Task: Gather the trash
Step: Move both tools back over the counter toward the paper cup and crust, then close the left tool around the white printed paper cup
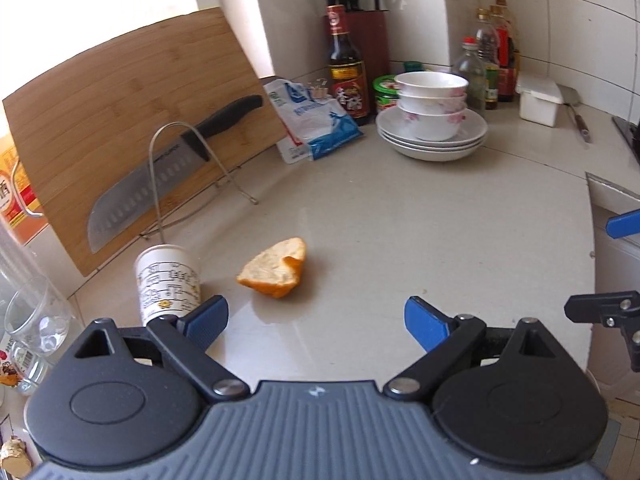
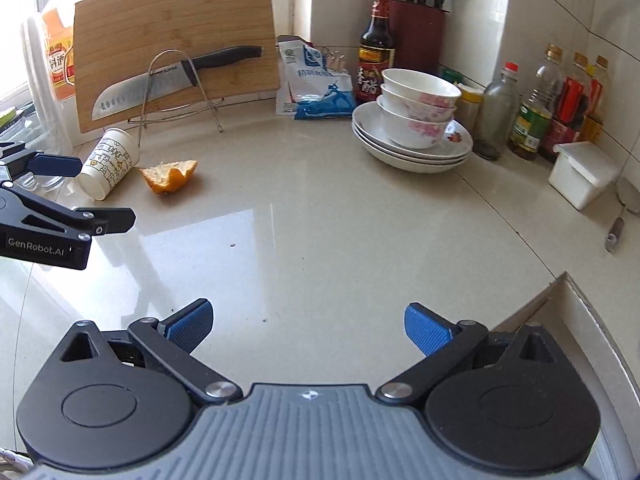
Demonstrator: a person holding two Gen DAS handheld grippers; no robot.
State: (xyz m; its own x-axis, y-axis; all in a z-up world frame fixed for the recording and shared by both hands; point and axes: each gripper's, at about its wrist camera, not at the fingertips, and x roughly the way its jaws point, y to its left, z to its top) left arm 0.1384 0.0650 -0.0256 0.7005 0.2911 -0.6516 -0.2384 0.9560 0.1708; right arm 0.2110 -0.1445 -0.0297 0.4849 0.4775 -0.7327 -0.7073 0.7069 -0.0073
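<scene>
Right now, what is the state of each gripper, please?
Left gripper: open, holding nothing, orange peel just ahead.
Right gripper: open, holding nothing.

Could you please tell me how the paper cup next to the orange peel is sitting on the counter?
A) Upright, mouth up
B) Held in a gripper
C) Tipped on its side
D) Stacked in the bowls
C: the paper cup lies tipped over beside the orange peel, ungripped.

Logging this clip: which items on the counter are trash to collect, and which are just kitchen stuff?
Trash: orange peel; tipped paper cup.

Just lying about: stacked bowls, knife, cutting board, vinegar bottle, blue-white bag.
</scene>
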